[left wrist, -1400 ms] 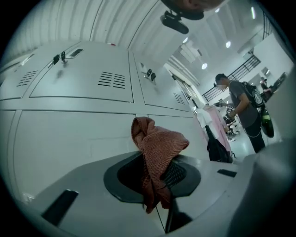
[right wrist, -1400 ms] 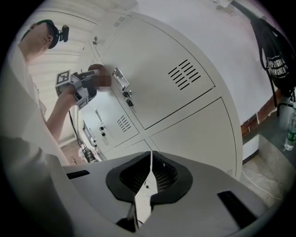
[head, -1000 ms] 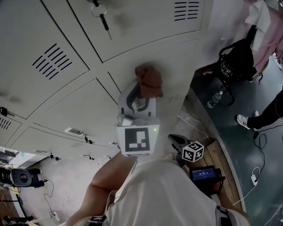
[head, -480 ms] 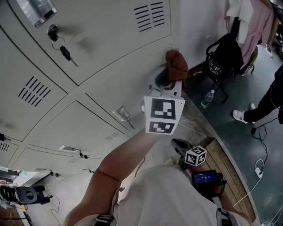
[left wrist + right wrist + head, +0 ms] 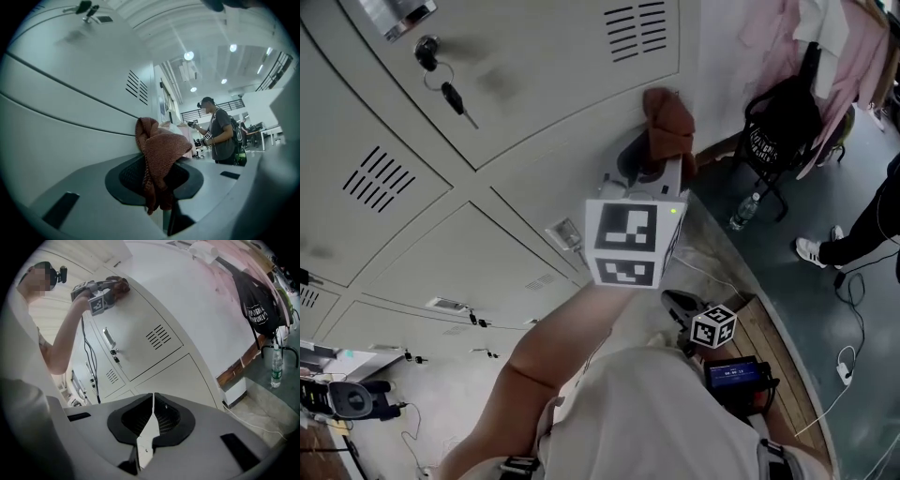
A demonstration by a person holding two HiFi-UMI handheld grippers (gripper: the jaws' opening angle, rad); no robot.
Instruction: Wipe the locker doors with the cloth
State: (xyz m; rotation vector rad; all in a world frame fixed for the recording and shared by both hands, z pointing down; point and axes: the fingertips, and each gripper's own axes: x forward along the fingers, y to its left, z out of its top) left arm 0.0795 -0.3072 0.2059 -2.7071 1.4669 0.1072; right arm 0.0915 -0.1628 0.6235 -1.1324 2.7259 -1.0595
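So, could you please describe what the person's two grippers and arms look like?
The left gripper and right gripper are pale grey plastic with black textured pads. Each carries a white cube with black square markers; the left cube has a small green light. The left forearm is unsleeved; the top is off-white.

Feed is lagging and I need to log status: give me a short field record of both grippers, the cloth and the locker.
left gripper: shut on the cloth
cloth: reddish-brown knit, touching the locker door
right gripper: shut, empty, held low by the person's torso
keys: hanging from a lock, apart from the cloth
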